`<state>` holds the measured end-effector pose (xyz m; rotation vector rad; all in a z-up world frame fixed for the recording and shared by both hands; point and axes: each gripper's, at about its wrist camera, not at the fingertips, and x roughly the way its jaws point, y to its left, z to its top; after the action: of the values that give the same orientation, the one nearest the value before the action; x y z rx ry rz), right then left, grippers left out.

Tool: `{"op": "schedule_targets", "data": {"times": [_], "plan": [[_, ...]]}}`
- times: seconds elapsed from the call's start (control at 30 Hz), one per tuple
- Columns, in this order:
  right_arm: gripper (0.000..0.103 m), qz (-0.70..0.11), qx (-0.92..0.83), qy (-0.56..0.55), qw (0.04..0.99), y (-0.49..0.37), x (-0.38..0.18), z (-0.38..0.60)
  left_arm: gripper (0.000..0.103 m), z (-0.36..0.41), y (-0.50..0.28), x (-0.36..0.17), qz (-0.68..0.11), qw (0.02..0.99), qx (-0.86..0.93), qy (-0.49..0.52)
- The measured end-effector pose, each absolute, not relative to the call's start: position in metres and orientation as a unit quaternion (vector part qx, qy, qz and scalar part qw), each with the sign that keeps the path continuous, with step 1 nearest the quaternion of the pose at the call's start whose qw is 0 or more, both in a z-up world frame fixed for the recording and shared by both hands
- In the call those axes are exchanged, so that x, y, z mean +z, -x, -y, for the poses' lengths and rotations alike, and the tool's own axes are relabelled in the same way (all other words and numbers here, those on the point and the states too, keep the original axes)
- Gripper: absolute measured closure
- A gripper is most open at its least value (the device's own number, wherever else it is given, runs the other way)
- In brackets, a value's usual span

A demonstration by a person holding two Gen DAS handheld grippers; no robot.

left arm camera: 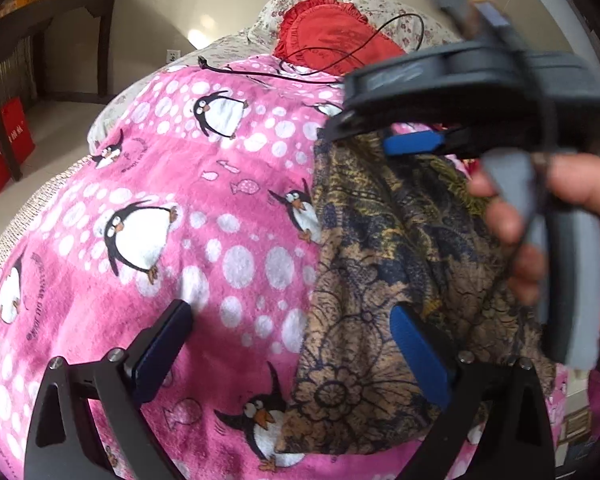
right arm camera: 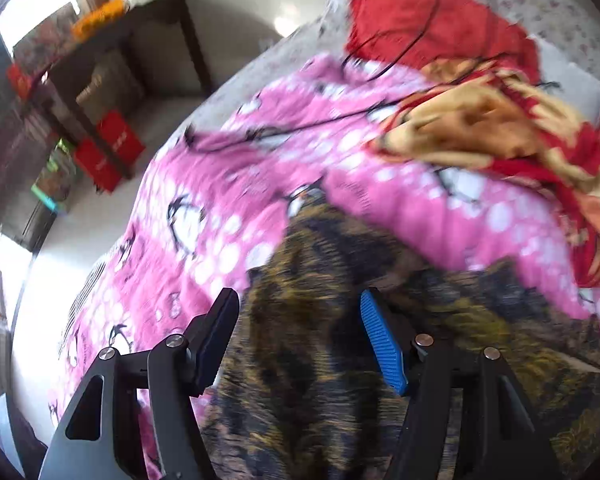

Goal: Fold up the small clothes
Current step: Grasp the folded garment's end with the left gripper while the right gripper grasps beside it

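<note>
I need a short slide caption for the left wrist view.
Open left claw above a brown floral garment on a pink penguin blanket.

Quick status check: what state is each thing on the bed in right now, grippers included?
Brown patterned garment: lying rumpled on the pink blanket, not yet neatly folded.
Left gripper: open, fingers straddling the garment's edge.
Right gripper: open over the garment, gripping nothing.
Black cable: loose across the blanket.
Red cushion: resting at the bed's far end.

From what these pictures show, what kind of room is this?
Most likely a bedroom in a home: a bed covered by a pink penguin blanket, a red frilled cushion on flowered bedding, and a dark wooden table beside it.
</note>
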<state>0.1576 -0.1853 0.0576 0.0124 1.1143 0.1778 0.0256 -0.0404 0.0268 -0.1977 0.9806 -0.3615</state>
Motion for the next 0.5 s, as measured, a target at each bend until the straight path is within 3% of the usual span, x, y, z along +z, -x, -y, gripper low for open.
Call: {"op": "schedule_targets", "data": {"times": [0.17,0.27,0.33,0.4,0.43,0.5], "plan": [[0.023,-0.547,0.064,0.085,0.831,-0.164,0.036,0.158,0.000,0.044,-0.019,0.025,-0.467,0.859,-0.186,0.093],[0.025,-0.543,0.053,0.126,0.829,-0.161,0.031,0.150,0.000,0.048,-0.015,0.026,-0.467,0.859,-0.190,0.089],[0.045,-0.534,0.043,0.135,0.833,-0.159,0.034,0.156,0.000,0.051,-0.013,0.026,-0.467,0.858,-0.194,0.091],[0.084,-0.526,0.049,0.136,0.838,-0.156,0.041,0.166,0.000,0.055,-0.011,0.027,-0.468,0.858,-0.191,0.089],[0.090,-0.525,0.064,0.123,0.840,-0.153,0.045,0.174,0.000,0.056,-0.011,0.027,-0.468,0.859,-0.189,0.087],[0.092,-0.519,0.096,0.081,0.845,-0.144,0.056,0.191,0.000,0.060,-0.011,0.028,-0.468,0.860,-0.185,0.085]]}}
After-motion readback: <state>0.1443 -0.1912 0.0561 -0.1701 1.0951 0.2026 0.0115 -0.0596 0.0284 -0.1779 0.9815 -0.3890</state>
